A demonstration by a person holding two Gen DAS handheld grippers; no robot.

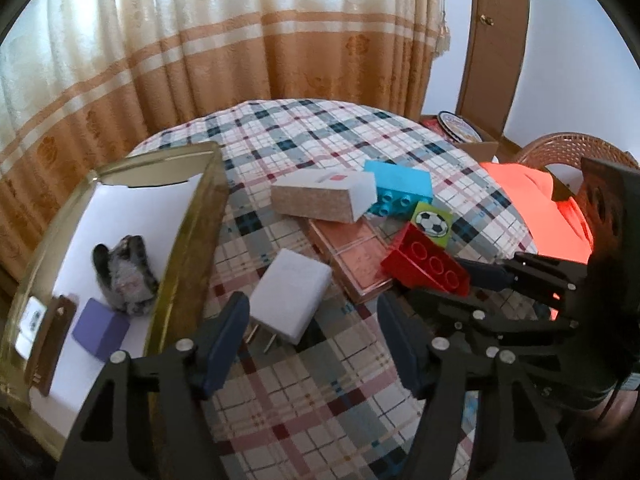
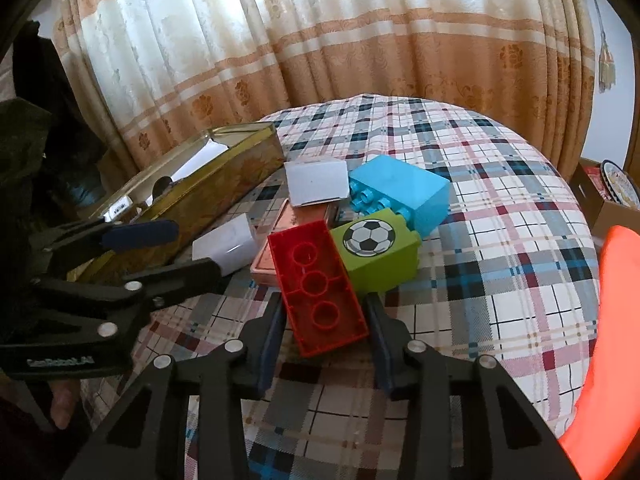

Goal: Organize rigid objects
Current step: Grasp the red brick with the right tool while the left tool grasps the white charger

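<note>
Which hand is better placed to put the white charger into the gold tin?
Left. Its tool straddles the white charger right beside the gold tin, while the right tool is around the red brick.

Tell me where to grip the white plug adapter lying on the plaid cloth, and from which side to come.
Grip the white plug adapter across its two broad flat faces, mid-body, coming down from the prong end nearest the left gripper. It lies flat with its metal prongs pointing at that gripper, so stay above the prongs. The gold tin crowds one side.
</note>
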